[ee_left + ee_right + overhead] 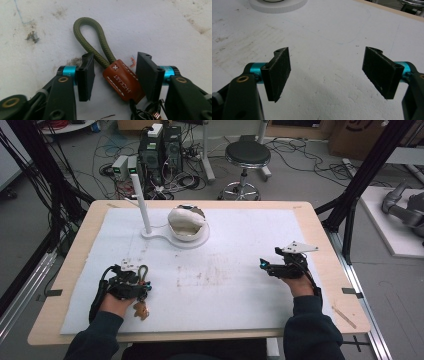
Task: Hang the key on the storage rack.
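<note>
Here the left gripper point(113, 75) brackets a keychain point(120, 82) lying flat on the white mat point(240, 285).

Its fingers point(85, 76) stand partly open on either side of the brown leather tab point(121, 83); the right-hand pad looks to touch it, the other stands clear, so nothing is gripped yet. The green cord loop point(93, 40) points away from the gripper, probably so the stiffer tab takes the pinch. Relative to the keychain, the white stand with its upright post point(141, 202) sits farther back on the counter point(325, 255), and the right gripper point(327, 72) waits well apart to the side, fingers wide open and empty.
</note>
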Tool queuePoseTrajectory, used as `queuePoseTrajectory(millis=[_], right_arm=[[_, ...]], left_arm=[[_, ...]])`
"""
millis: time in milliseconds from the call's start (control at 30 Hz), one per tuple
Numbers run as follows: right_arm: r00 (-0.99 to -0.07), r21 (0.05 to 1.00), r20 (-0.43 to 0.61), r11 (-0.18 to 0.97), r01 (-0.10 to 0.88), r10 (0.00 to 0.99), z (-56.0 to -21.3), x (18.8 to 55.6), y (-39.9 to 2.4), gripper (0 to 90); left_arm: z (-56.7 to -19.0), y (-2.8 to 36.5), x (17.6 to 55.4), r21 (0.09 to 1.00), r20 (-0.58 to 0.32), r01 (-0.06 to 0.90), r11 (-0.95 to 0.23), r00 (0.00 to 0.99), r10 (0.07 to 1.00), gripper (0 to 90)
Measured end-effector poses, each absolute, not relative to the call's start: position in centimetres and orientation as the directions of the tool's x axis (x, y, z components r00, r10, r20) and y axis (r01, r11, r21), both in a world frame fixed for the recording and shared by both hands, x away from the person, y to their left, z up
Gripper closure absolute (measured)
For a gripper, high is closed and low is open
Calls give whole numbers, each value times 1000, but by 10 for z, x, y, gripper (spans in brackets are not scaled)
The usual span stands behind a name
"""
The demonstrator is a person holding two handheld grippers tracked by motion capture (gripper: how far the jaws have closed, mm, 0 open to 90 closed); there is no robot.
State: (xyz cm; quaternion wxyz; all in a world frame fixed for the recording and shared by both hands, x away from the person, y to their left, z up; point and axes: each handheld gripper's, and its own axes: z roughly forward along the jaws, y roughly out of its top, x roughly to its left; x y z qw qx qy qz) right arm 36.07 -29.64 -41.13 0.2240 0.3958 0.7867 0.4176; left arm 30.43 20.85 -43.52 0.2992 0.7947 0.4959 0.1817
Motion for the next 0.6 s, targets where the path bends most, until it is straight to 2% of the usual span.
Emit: queuePoseTrajectory(millis=[67,233,400,433,500,567,600], right_arm=[[-587,834,-22,339,436,809,-411,361,-297,231],[-584,833,-23,339,437,812,-412,360,-300,231],[-585,832,-21,339,440,811,-412,360,-300,231],[-585,831,-22,341,440,811,-412,360,-300,231],[-585,831,-23,341,440,811,-412,360,-300,231],[-581,831,-21,338,443,813,-412,360,-301,231],[-580,830,-21,337,443,814,-412,360,-302,231]], left_arm=[[-435,209,306,666,-14,666,-336,461,887,656],[-437,212,313,694,-29,638,-333,487,873,713],[-441,216,324,737,-7,597,-317,476,879,721],[-443,216,324,745,-18,598,-295,460,888,714],[-445,215,323,741,-44,616,-268,442,896,624],[-444,208,318,724,6,625,-291,416,909,470],[-443,206,316,718,30,629,-299,402,915,452]])
